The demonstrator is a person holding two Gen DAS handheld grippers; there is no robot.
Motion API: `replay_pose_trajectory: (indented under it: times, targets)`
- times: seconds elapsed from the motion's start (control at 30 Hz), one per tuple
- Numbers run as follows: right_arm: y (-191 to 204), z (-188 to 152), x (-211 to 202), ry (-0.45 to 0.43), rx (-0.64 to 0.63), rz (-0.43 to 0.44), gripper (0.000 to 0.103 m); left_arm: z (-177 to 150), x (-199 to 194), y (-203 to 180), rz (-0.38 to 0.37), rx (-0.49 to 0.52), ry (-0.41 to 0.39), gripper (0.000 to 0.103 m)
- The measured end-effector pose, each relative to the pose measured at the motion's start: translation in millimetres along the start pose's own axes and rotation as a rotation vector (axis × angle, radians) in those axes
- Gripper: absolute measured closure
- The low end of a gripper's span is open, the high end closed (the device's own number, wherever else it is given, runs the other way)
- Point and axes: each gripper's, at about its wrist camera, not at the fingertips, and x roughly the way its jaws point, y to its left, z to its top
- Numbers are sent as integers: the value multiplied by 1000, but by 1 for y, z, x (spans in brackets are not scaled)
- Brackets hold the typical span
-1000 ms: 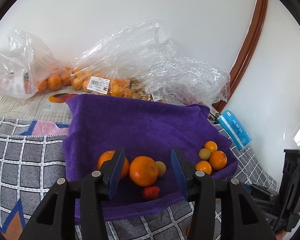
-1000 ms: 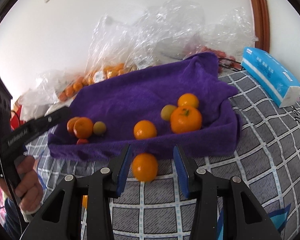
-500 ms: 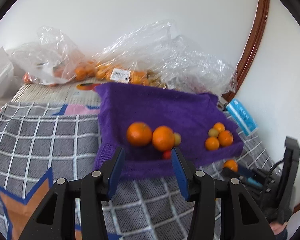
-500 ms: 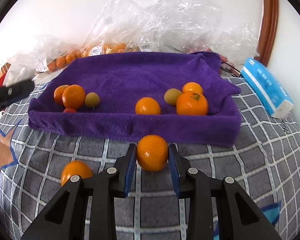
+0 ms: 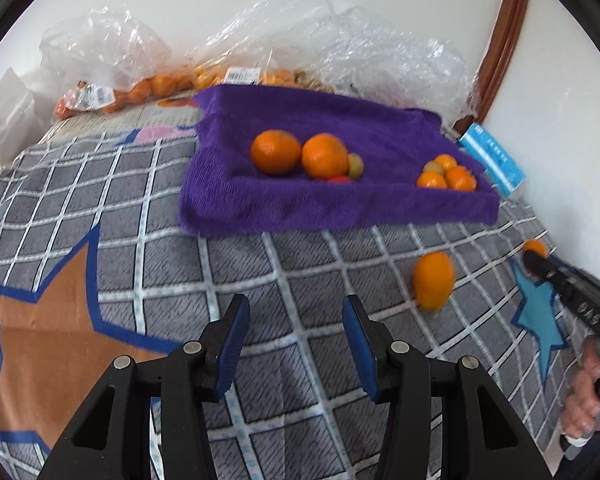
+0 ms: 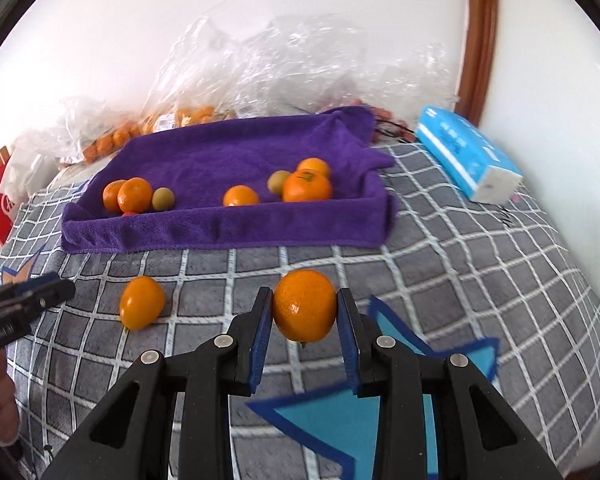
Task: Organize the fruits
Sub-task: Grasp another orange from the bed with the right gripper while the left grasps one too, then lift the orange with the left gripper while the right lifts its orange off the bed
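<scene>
Orange fruit held: a round mandarin (image 6: pixel 305 306) with dimpled, glossy skin, pinched at its sides between the blue pads of the right gripper (image 6: pixel 305 312), clear of the blanket in front of the purple cloth.
Just changed: a second ago that fruit lay loose on the blanket with the jaws standing apart around it; the jaws have just been closing and now press on it, and it looks lifted off the fabric.
Meaning for the task: the pick seems done, so the carry to the cloth is likely next.
Second loose fruit: another mandarin (image 6: pixel 142 307) lies on the checked blanket (image 6: pixel 480 264), to the left of the held one and near the left tool.
Left gripper (image 5: pixel 296 334): jaws part open with nothing between them, hanging over bare blanket; it was over the cloth's fruit a second ago and now looks toward the loose mandarin.
Purple cloth (image 6: pixel 228 152): edges raised like a tray; a left cluster (image 6: pixel 134 196) of two mandarins, a small greenish fruit and a red one; a right cluster (image 6: pixel 300 184) of three mandarins and one greenish fruit.
Behind: clear plastic bags (image 6: pixel 284 68) holding more fruit, against the wall.
Right side: blue tissue pack (image 6: pixel 468 154) on the blanket.
</scene>
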Motion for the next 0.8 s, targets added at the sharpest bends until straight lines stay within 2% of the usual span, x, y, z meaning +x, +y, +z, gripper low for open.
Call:
replay_pose_trajectory:
  times: [0.1,0.2,0.3,0.4,0.6,0.73,0.77,0.8]
  targets:
    - [-11,-3,-7,-4,29,0,71,-5,-4,1,19,12,-15,56]
    - [-19,-6,-11,-7,44,-4,71,-10,-9,6,24,-28,-27,56]
    - [-28,-10,-15,-9,62,-7,71,-8,-9,1,15,-40,-5,56]
    - [-36,-14,-18,-12,78,-2,71,0,-8,-15,-76,-23,-1,56]
    - [-48,-18,-23,-13,103,-20,71,15,6,-66,-129,90,-4,56]
    - [-55,-21,-26,-14,118,-24,71,18,25,-91,-123,108,7,56]
    - [-56,-22,-27,-12,116,-30,71,17,31,-94,-99,104,18,58]
    - [-56,-22,-26,-10,111,-36,71,16,36,-97,-81,110,30,66]
